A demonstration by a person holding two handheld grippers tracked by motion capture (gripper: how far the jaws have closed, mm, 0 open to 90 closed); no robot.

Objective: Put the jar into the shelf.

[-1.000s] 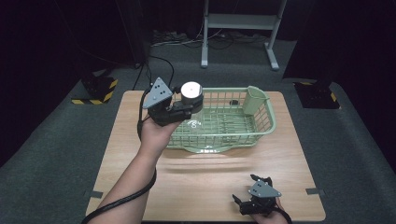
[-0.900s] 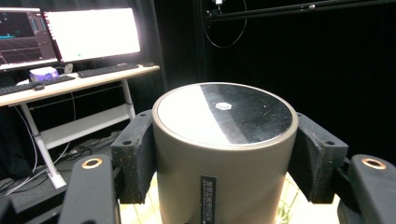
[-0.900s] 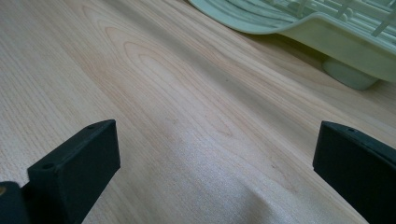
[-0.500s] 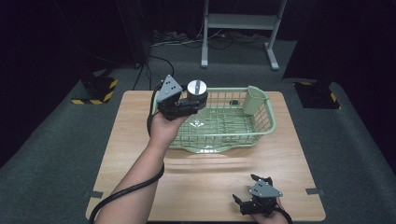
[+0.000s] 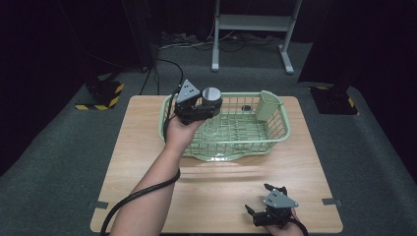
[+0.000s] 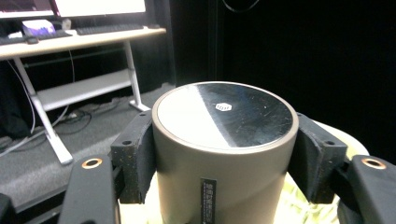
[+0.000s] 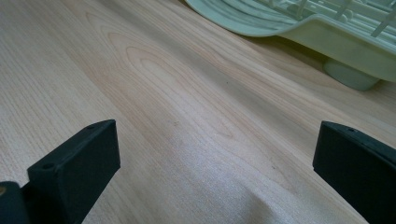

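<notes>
Our left claw (image 5: 209,105) is clamped on a metal cup (image 6: 224,144) above the green basket (image 5: 275,135). Our right claw (image 5: 263,204) rests spread apart on the desk (image 5: 216,191).

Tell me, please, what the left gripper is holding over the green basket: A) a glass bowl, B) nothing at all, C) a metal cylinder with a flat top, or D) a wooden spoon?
C: the left gripper has its jaws closed on both sides of a metal cylinder with a flat, shiny top, above the green basket.

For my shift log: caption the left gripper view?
Left claw shut on a metal cylinder above the green basket.
</notes>
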